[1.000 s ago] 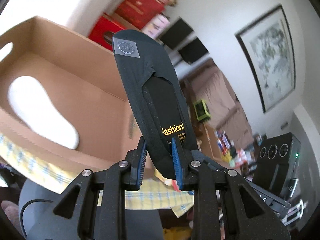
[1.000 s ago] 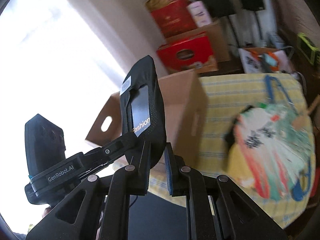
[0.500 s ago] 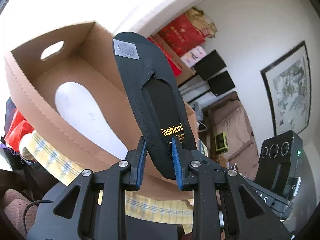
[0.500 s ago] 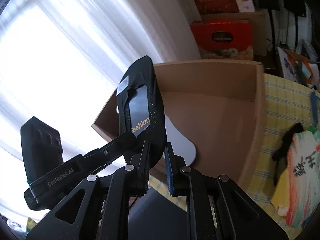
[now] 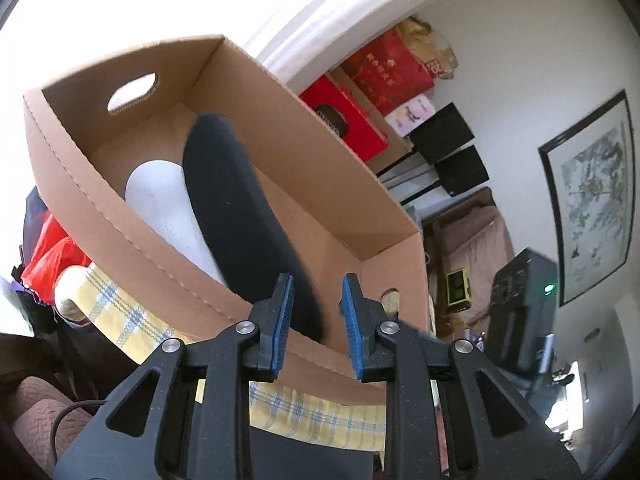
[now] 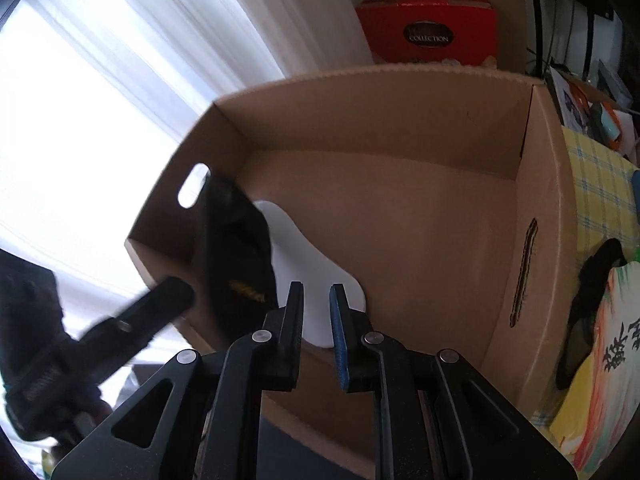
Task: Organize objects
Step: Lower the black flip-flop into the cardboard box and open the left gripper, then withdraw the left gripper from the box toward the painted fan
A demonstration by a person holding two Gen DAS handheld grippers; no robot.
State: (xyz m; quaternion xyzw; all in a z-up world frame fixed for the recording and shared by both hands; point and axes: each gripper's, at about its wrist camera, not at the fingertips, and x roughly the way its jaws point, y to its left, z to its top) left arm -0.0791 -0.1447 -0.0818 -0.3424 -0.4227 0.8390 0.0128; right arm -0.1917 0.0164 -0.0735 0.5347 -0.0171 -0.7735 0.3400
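Note:
A black sock pack (image 5: 240,216) falls blurred into the open cardboard box (image 5: 360,184), free of my left gripper (image 5: 316,316), whose jaws are open around its lower end. A white insole-shaped piece (image 5: 160,204) lies on the box floor. In the right wrist view the black pack (image 6: 236,256) is blurred by the box's left wall (image 6: 160,216), over the white piece (image 6: 308,264). My right gripper (image 6: 316,320) is open and empty at the box's near edge. The left gripper's arm (image 6: 132,324) shows blurred at the left.
The box stands on a yellow checked cloth (image 5: 132,324). A colourful bag (image 6: 600,360) with a black item (image 6: 592,280) lies right of the box. Red boxes (image 6: 428,32) are stacked behind. Bright curtained window at left.
My left gripper has opened and let go of the black sock pack, which drops into the box. My right gripper has opened a little and moved nearer over the box.

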